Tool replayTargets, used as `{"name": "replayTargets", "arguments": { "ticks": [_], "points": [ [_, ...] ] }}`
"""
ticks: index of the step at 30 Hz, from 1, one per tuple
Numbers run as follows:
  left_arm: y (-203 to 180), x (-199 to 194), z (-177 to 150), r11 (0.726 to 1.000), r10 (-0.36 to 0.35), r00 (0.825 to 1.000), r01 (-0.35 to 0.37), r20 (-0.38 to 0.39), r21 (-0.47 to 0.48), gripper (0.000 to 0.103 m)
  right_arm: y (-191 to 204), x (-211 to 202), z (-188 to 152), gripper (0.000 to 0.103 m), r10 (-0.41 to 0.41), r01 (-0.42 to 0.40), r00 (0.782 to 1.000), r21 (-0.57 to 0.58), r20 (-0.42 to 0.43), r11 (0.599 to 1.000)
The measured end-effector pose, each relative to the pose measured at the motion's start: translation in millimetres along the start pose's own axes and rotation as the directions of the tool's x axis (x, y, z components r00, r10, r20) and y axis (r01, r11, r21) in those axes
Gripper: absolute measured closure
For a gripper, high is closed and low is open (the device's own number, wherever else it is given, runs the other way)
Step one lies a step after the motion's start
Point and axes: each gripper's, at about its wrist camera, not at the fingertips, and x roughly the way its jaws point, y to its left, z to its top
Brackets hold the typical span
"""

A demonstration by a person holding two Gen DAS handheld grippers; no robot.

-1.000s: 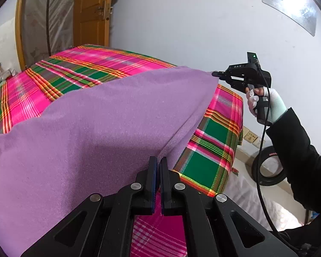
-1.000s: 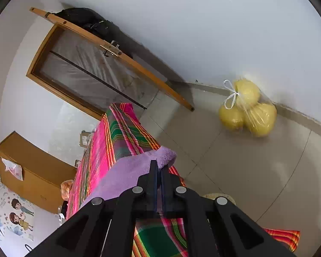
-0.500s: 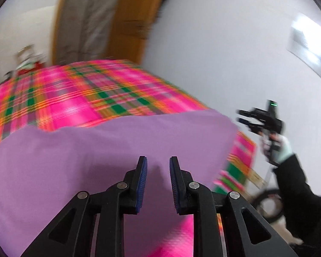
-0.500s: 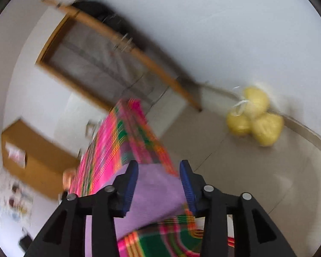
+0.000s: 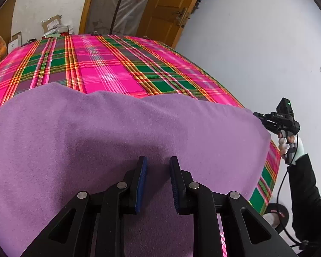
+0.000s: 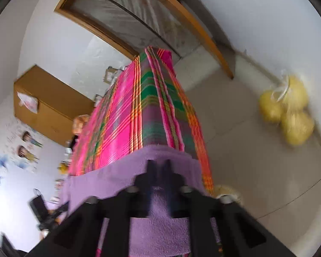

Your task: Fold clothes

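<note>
My left gripper (image 5: 157, 167) is sitting with its jaws apart, and nothing is between them. The purple cloth (image 5: 122, 137) is lying right under the blue pads (image 5: 141, 184). My right gripper (image 6: 159, 167) is also showing a gap between its jaws, with purple cloth (image 6: 158, 231) under them, but that picture is blurry, so the tips are hard to see.

The cloth is lying flat on the bed (image 5: 109, 68), on a pink and green checked cover. Its long side is running left to right across the left wrist view, from the left edge of the picture to the bed's right edge. Its near part is getting cut off by the picture and hidden behind my gripper.

On the right gripper (image 5: 277, 121), seen from the left camera, there is small white writing. I am reading it as "DAS", but it is tiny and I am not sure. A green light is glowing on top.

By the wall, a bag of yellow fruit (image 6: 289, 111) is sitting on the floor, looking fuzzy.
</note>
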Motion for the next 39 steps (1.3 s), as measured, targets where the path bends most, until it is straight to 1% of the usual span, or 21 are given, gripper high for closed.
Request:
{"name": "replayTargets", "arguments": {
  "ticks": [2, 5, 7, 8, 9, 12, 14, 16, 17, 18, 21, 22, 23, 24, 26, 28, 31, 33, 36, 38, 39],
  "points": [
    [1, 0, -1, 1.000, -0.005, 1.000, 0.005, 0.001, -0.004, 0.081, 5, -1, 1, 0.101, -0.036, 0.036, 0.999, -0.018, 0.017, 0.999],
    [2, 0, -1, 1.000, -0.010, 1.000, 0.011, 0.003, -0.008, 0.081, 10, -7, 4, 0.101, -0.057, 0.059, 0.995, -0.024, 0.076, 0.998],
    [3, 0, -1, 1.000, -0.014, 1.000, 0.014, 0.003, -0.011, 0.081, 7, -4, 8, 0.101, -0.035, 0.037, 0.996, -0.017, 0.077, 0.999],
    [4, -1, -1, 1.000, -0.017, 1.000, 0.017, 0.004, -0.013, 0.081, 4, -4, 9, 0.102, -0.050, 0.051, 0.995, -0.003, 0.082, 0.999],
    [5, -1, -1, 1.000, -0.021, 1.000, 0.021, 0.004, -0.016, 0.081, -1, -5, 10, 0.103, -0.097, 0.095, 0.991, 0.019, 0.097, 0.995],
    [7, -2, -1, 0.999, -0.032, 0.999, 0.032, 0.006, -0.026, 0.081, -15, -15, 7, 0.102, -0.070, 0.060, 0.991, 0.087, 0.115, 0.994],
    [8, -3, -1, 0.999, -0.038, 0.999, 0.038, 0.007, -0.030, 0.081, -26, -20, 5, 0.099, -0.056, 0.042, 0.992, 0.123, 0.111, 0.992],
    [9, -3, -2, 0.998, -0.044, 0.999, 0.044, 0.008, -0.035, 0.081, -38, -16, 6, 0.080, -0.014, 0.000, 0.997, 0.171, 0.080, 0.985],
    [9, -2, -1, 0.998, -0.046, 0.999, 0.046, 0.008, -0.036, 0.081, -42, -11, 5, 0.061, 0.005, -0.017, 0.998, 0.193, 0.062, 0.981],
    [9, -2, -1, 0.998, -0.048, 0.999, 0.048, 0.008, -0.037, 0.081, -46, -2, 4, 0.055, 0.029, -0.036, 0.999, 0.216, 0.037, 0.976],
    [10, -2, -2, 0.998, -0.050, 0.999, 0.051, 0.009, -0.040, 0.081, -52, 20, -1, 0.055, 0.111, -0.093, 0.992, 0.272, -0.053, 0.958],
    [10, -2, -2, 0.998, -0.050, 0.999, 0.051, 0.009, -0.040, 0.081, -53, 21, 0, 0.055, 0.128, -0.109, 0.991, 0.281, -0.050, 0.954],
    [10, -2, -2, 0.998, -0.050, 0.999, 0.051, 0.010, -0.040, 0.081, -54, 22, 0, 0.062, 0.144, -0.125, 0.988, 0.290, -0.047, 0.949],
    [11, -2, -2, 0.998, -0.053, 0.999, 0.053, 0.010, -0.042, 0.081, -53, 20, 0, 0.079, 0.151, -0.134, 0.988, 0.275, -0.041, 0.952],
    [11, -3, -2, 0.998, -0.051, 0.999, 0.051, 0.010, -0.040, 0.081, -44, 19, 1, 0.096, 0.121, -0.107, 0.992, 0.232, -0.047, 0.967],
    [10, -3, -2, 0.999, -0.042, 0.999, 0.043, 0.008, -0.032, 0.081, -35, 17, 2, 0.098, 0.079, -0.070, 0.996, 0.192, -0.042, 0.979],
    [4, -3, 0, 1.000, -0.014, 1.000, 0.014, 0.005, -0.006, 0.081, -30, 4, 8, 0.099, 0.018, -0.021, 1.000, 0.167, 0.017, 0.986],
    [-2, -6, 0, 1.000, -0.005, 1.000, 0.004, 0.012, 0.020, 0.081, -25, -7, 12, 0.099, -0.001, -0.009, 0.998, 0.154, 0.069, 0.988],
    [-7, -12, 2, 0.999, -0.006, 0.999, 0.005, 0.034, 0.046, 0.081, -21, -14, 20, 0.099, -0.017, 0.001, 0.994, 0.135, 0.112, 0.991],
    [-7, -14, 3, 0.999, -0.003, 0.999, 0.000, 0.046, 0.052, 0.081, -18, -9, 22, 0.099, -0.016, 0.003, 0.993, 0.118, 0.113, 0.993],
    [-5, -13, 4, 0.999, 0.002, 0.999, -0.004, 0.046, 0.045, 0.081, -23, -2, 21, 0.099, -0.037, 0.026, 0.996, 0.137, 0.082, 0.990]
  ]
}}
